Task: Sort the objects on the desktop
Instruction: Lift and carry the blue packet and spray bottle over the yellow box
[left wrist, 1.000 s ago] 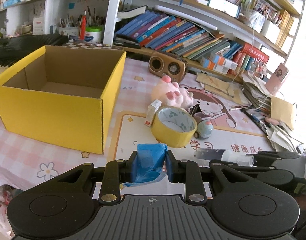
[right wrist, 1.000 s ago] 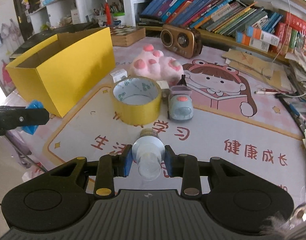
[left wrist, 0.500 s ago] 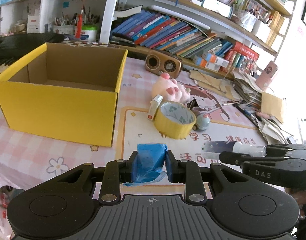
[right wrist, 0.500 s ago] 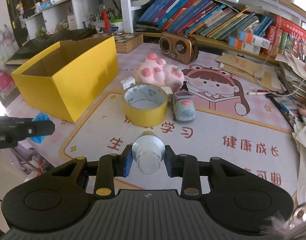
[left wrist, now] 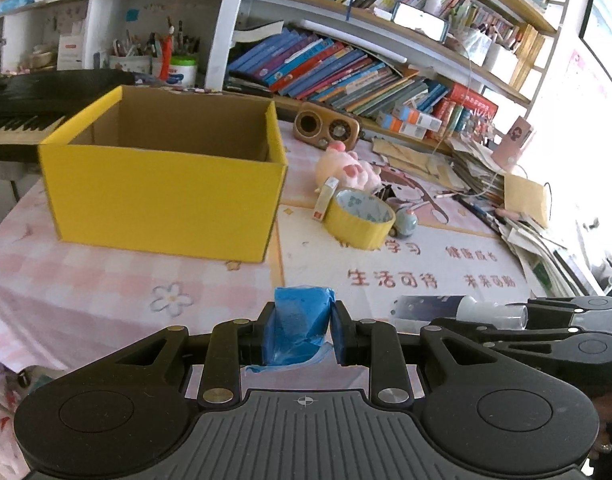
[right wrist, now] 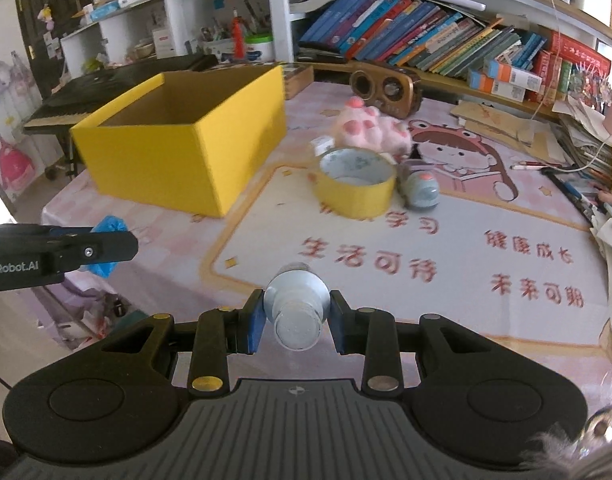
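Left wrist view: left gripper [left wrist: 299,330] clamped on a blue wad [left wrist: 299,328], crumpled, held clear above the near edge of the table [left wrist: 105,280]. Yellow box [left wrist: 161,196], open and showing nothing inside, now sits further off and more to the left than a second ago — the gripper has drawn back from it along the table. Right gripper [left wrist: 506,318] enters at lower right, closed on a spray bottle [left wrist: 458,307] lying level across the view. Tape roll [left wrist: 360,222], small carton [left wrist: 325,199], pink plush [left wrist: 346,168] and toy car [left wrist: 406,220] clustered right of the box, untouched; speaker [left wrist: 328,128] behind them. Right wrist view: right gripper [right wrist: 295,322] clamped on the bottle [right wrist: 295,308], cap end toward the camera, above the printed mat [right wrist: 426,280]. The table items look smaller and further away than a second ago, so this gripper has also pulled back and slightly up. Left gripper [right wrist: 117,246] at the left edge, the wad [right wrist: 107,232] showing behind its finger. Box [right wrist: 185,144] at upper left, well apart from both loads. Judgement: both items are lifted and secure, neither yet carried over the box; four loose items remain on the table.
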`<state>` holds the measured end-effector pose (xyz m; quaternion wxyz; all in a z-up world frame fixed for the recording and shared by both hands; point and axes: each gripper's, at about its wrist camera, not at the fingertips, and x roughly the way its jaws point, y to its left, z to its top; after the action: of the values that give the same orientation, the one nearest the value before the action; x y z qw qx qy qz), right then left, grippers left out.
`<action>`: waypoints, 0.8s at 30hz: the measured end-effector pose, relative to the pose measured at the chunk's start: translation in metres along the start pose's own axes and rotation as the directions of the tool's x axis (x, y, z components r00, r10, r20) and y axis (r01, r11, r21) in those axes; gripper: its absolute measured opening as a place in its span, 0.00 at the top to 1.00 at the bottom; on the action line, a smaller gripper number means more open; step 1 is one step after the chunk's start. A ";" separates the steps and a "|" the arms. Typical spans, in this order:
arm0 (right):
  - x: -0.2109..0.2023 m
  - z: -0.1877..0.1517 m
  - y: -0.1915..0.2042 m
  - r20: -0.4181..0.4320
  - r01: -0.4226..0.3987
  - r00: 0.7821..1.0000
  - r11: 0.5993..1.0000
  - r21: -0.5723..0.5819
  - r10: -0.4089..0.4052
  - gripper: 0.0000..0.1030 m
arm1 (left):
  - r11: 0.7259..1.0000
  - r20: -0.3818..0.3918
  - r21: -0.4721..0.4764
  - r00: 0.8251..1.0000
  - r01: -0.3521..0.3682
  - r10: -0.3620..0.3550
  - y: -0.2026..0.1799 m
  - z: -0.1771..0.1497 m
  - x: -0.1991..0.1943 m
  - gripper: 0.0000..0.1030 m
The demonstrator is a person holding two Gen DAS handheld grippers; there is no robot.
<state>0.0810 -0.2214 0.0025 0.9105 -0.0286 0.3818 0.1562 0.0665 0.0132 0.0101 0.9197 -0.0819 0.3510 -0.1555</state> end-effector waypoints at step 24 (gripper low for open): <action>0.001 -0.010 0.122 -0.009 -0.149 0.989 0.978 -0.143 0.150 0.71 | 0.991 0.070 -0.101 0.992 -0.093 0.100 0.077 -0.030 -0.071 0.75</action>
<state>0.0379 -0.1073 0.0030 0.8922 -0.0650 0.3698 0.2511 0.0138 0.1085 0.0122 0.9336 -0.1153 0.3271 -0.0903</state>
